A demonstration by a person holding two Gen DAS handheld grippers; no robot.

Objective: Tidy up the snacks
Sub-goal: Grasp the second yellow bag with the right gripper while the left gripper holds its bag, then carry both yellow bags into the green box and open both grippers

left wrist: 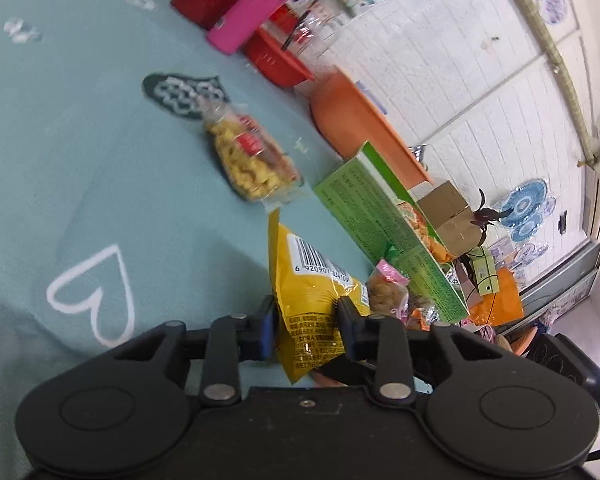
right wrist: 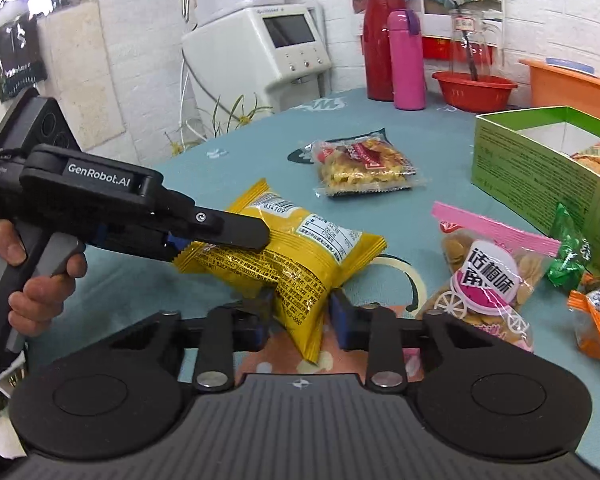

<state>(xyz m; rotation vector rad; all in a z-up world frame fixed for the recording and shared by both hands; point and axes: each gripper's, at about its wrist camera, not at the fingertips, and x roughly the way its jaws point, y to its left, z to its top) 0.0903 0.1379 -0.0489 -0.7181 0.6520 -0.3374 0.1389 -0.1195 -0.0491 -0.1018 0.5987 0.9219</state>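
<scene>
A yellow snack bag [right wrist: 300, 248] lies on the teal tablecloth [right wrist: 204, 176], barcode side up, and both grippers hold it. In the right wrist view my left gripper [right wrist: 240, 236] comes in from the left and is shut on the bag's left end. My right gripper [right wrist: 300, 316] is shut on the bag's near corner. In the left wrist view the yellow bag [left wrist: 312, 280] stands between the fingers of the left gripper [left wrist: 306, 320]. An open green box [right wrist: 532, 176] with snack packs inside stands at the right.
A clear bag of yellow snacks [right wrist: 364, 164] lies farther back. A pink-topped bag of nuts [right wrist: 488, 272], a green packet [right wrist: 568, 256] and an orange packet [right wrist: 596, 320] lie near the box. A pink bottle [right wrist: 408, 60], a red bowl [right wrist: 474, 90] and an orange basin [right wrist: 572, 84] line the far edge.
</scene>
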